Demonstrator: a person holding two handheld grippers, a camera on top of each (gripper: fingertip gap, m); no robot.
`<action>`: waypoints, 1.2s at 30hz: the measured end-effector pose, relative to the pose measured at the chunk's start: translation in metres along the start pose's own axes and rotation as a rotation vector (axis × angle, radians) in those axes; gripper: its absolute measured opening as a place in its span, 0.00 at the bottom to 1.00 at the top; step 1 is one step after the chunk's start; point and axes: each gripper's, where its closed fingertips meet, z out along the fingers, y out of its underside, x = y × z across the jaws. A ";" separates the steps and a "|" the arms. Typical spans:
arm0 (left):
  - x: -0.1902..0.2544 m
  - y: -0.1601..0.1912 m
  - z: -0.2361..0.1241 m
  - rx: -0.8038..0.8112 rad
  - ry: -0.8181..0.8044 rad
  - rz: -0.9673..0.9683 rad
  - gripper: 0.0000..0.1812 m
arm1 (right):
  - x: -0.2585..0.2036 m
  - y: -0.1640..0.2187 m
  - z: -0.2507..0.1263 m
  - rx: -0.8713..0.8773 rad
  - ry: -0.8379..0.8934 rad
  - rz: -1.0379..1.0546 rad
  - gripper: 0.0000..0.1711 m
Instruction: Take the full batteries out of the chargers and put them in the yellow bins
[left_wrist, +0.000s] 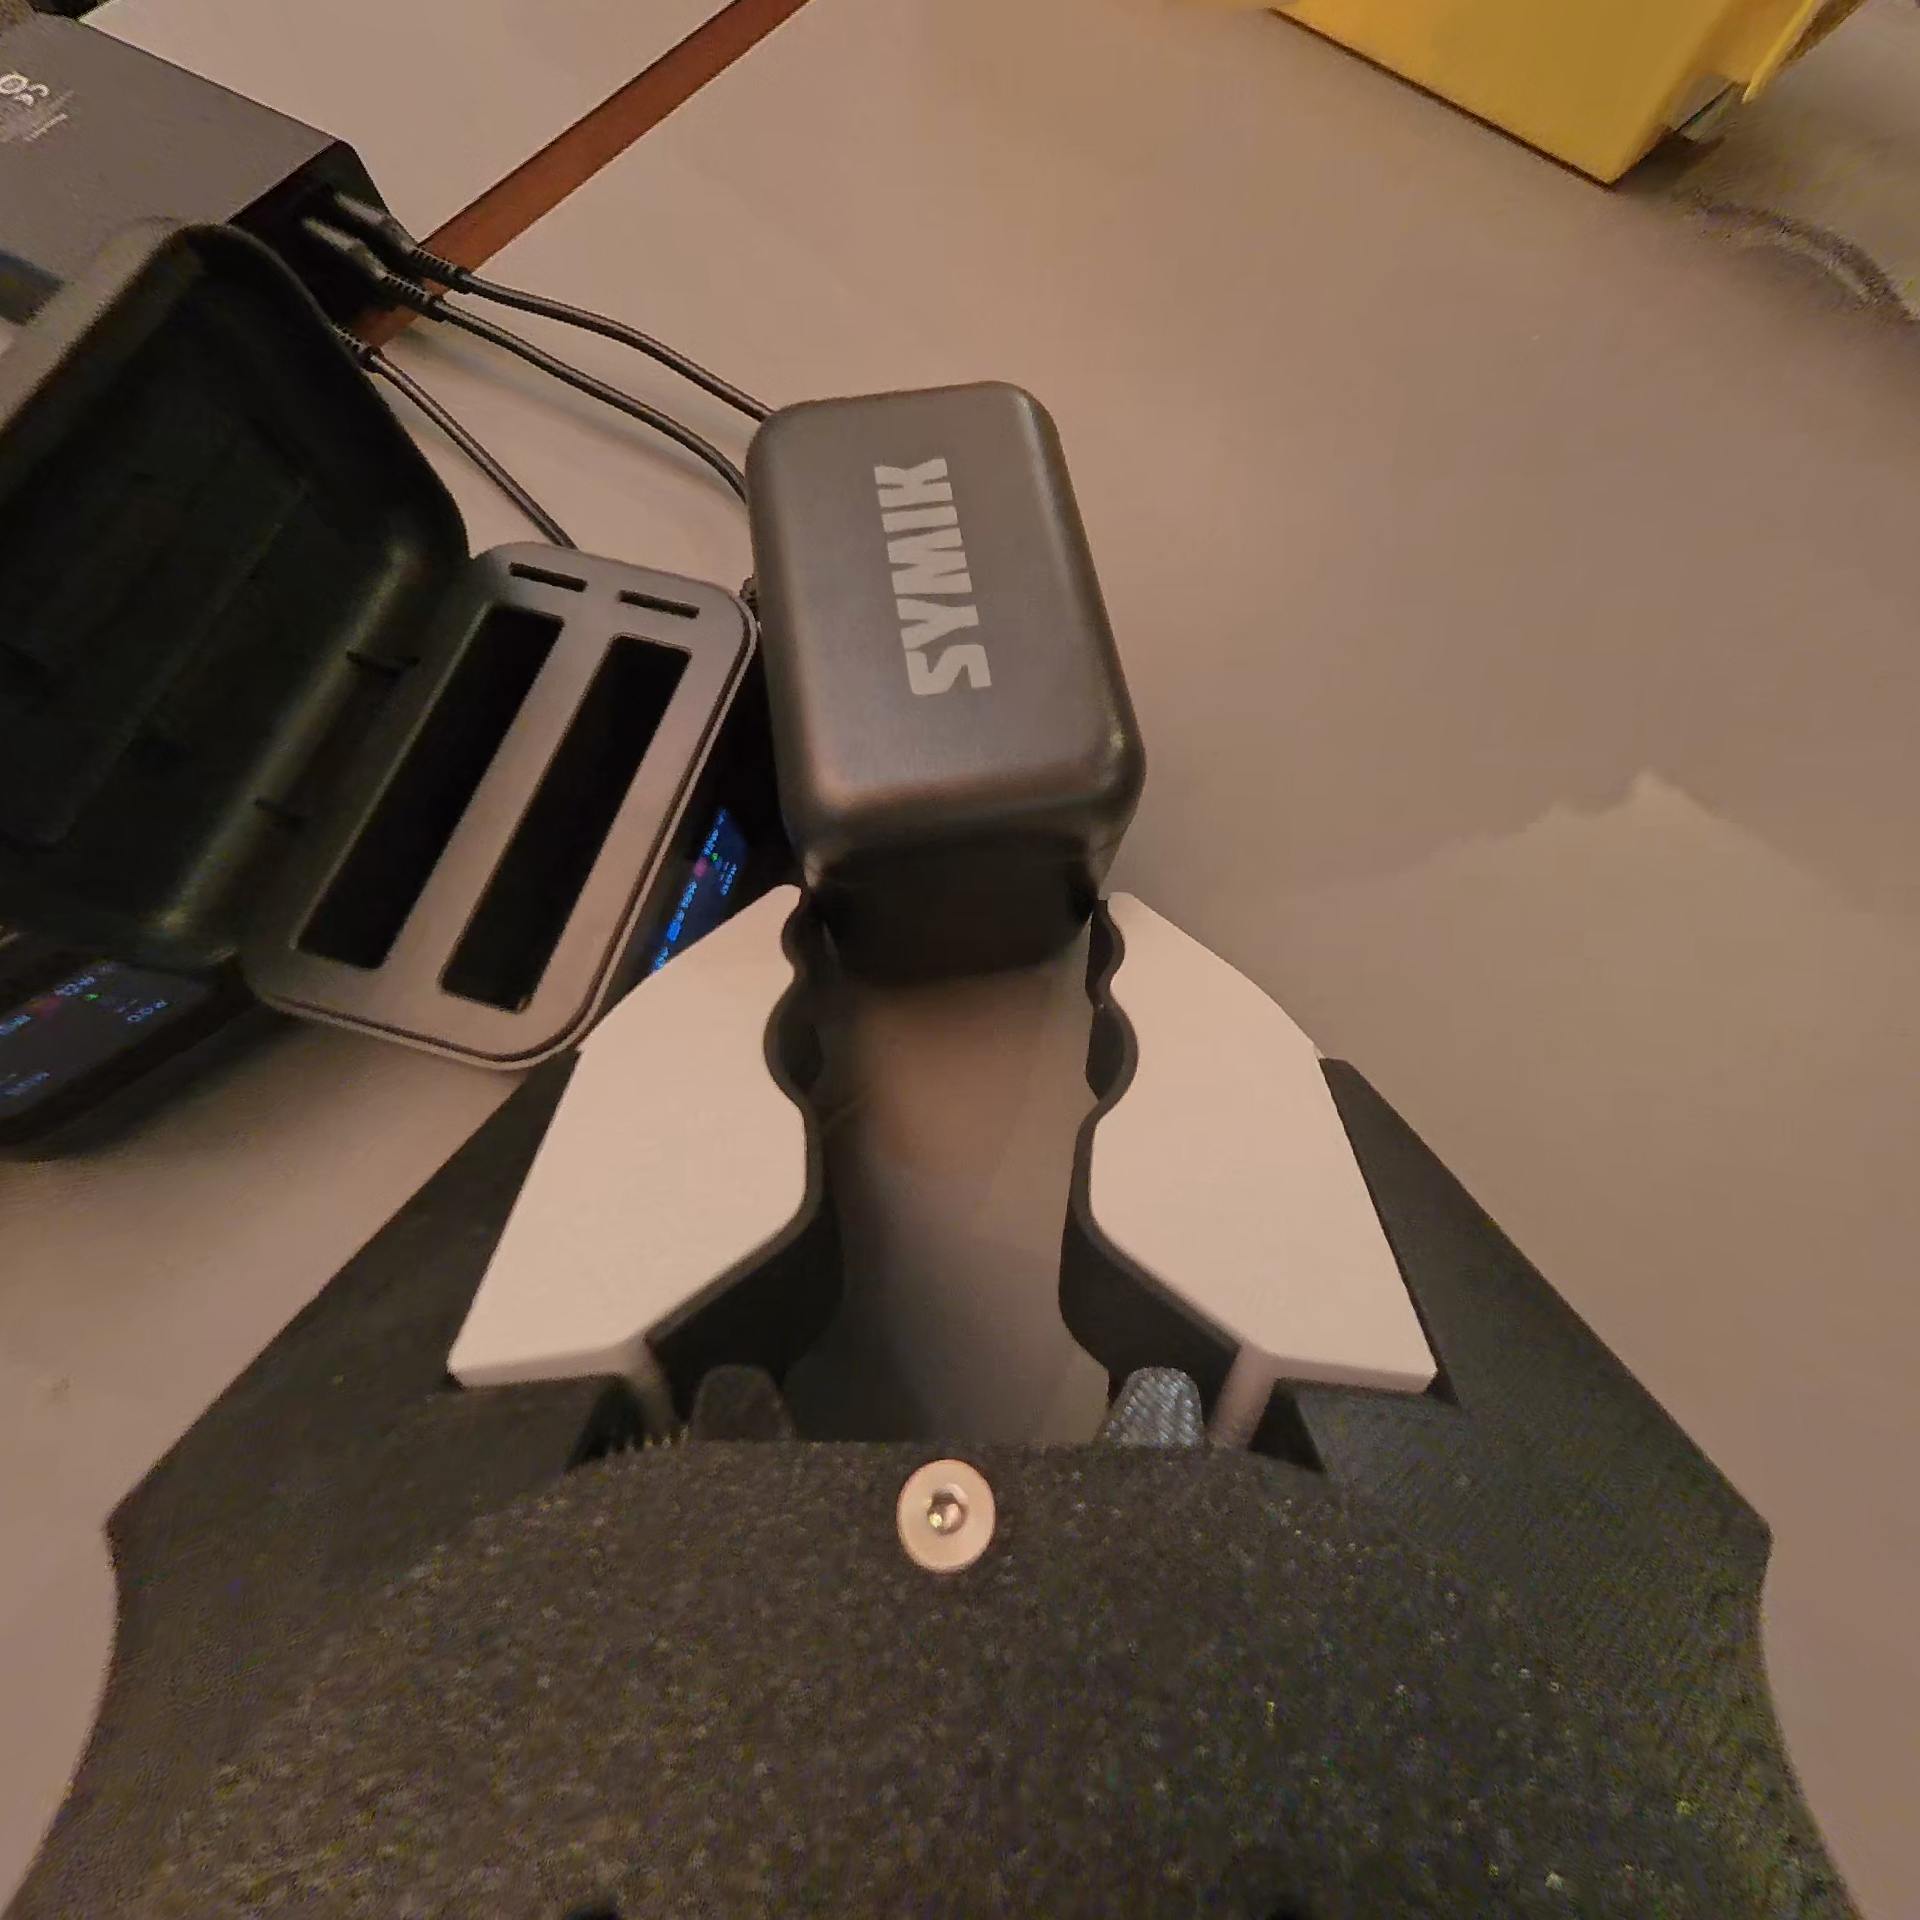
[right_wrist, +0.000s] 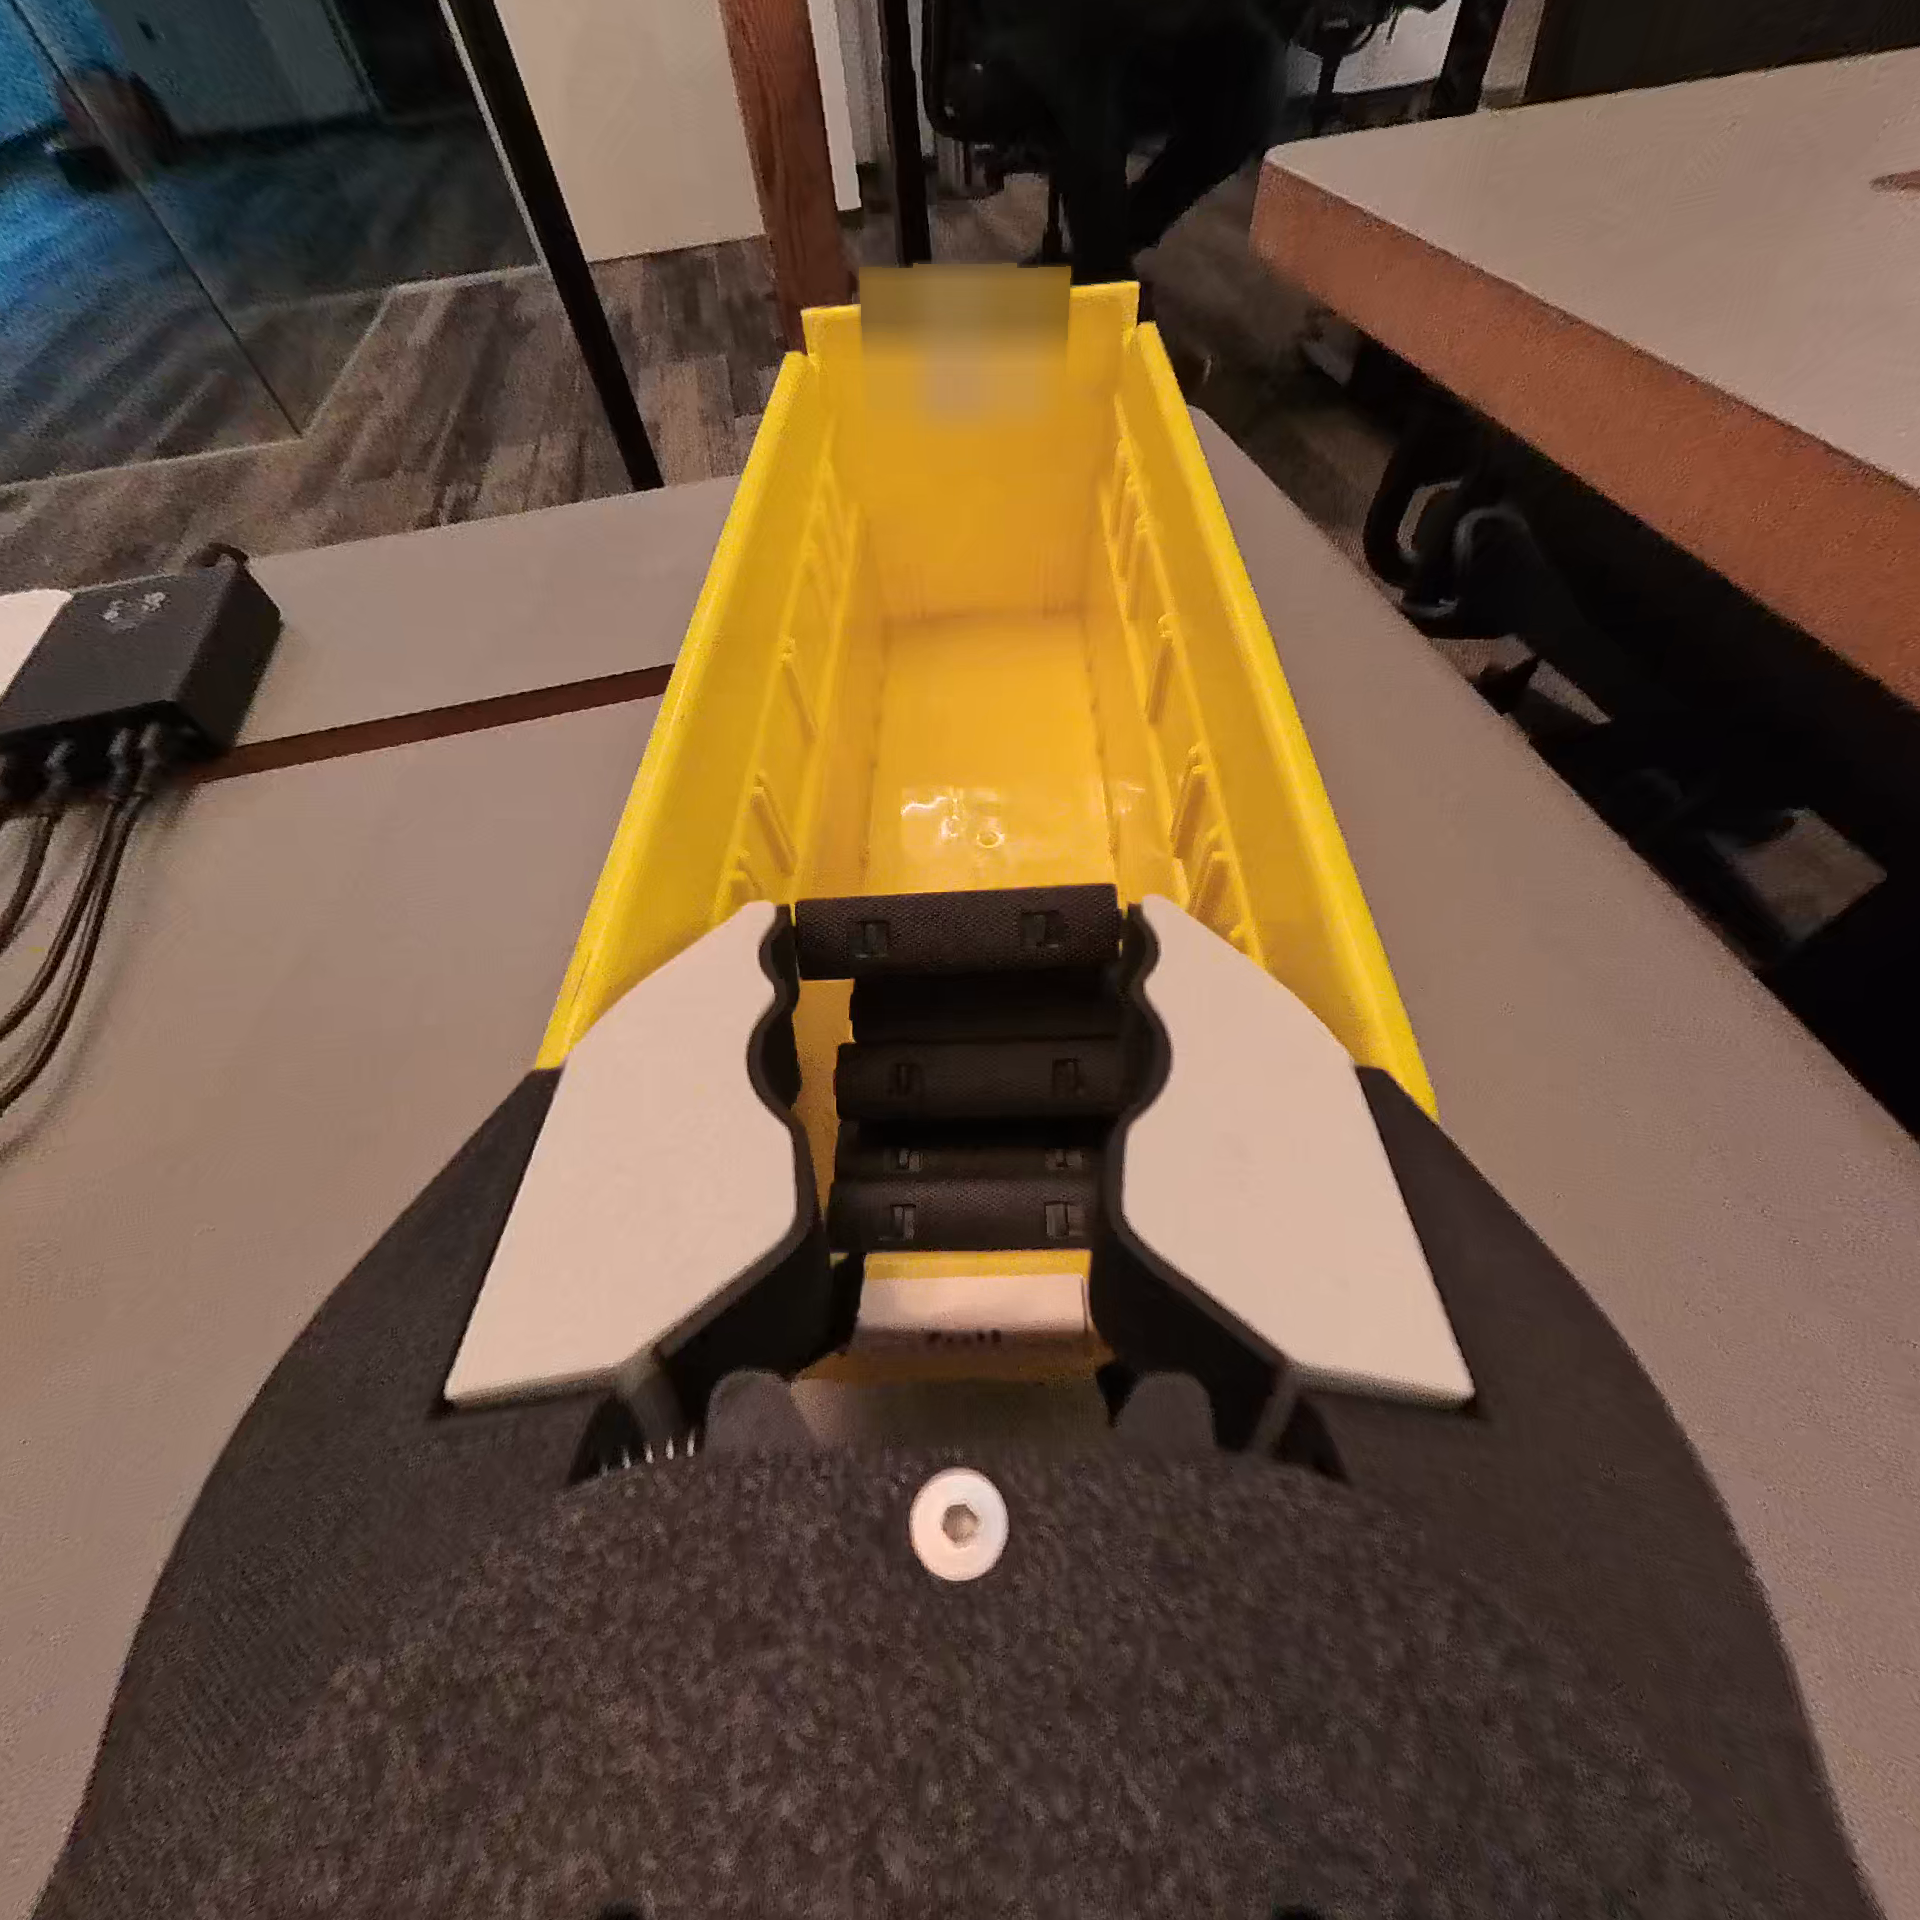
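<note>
The left gripper (left_wrist: 951, 909) is being seen with its fingers pinching the near end of a dark grey charger case (left_wrist: 935, 613), whose lid is closed; its lower part is being hidden behind the fingertips. Just beside it, toward the left edge of the desk (left_wrist: 1351, 520), an open charger (left_wrist: 499, 800) is being shown with two slots that look dark, their depth not being made out. Its raised lid (left_wrist: 197, 582) is being cut off by the picture's edge. Black cables (left_wrist: 582, 364) are being run from behind the case to a black power hub (left_wrist: 156, 114) at the desk's far left corner. A corner of a yellow bin (left_wrist: 1538, 73) is being cropped at the far right.

In the right wrist view, the right gripper (right_wrist: 961, 930) is being held over the near end of a long yellow bin (right_wrist: 1299, 727), with its fingers pinching a black battery (right_wrist: 956, 927) by its ends. Several more batteries (right_wrist: 977, 1081) are being stacked below it in the bin's near end; their number cannot be told, since the fingers are covering their ends. The bin's far wall is being partly hidden by a blurred patch.
</note>
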 end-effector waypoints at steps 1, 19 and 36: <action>0.000 0.000 0.000 0.000 0.000 0.000 0.27 | 0.000 0.001 0.000 -0.005 0.001 -0.003 0.35; 0.000 0.000 -0.001 0.003 0.003 -0.002 0.27 | 0.000 0.003 -0.010 -0.053 -0.006 -0.113 0.35; 0.000 0.000 -0.001 0.005 0.005 -0.002 0.27 | -0.002 -0.008 -0.018 0.007 -0.008 -0.147 0.35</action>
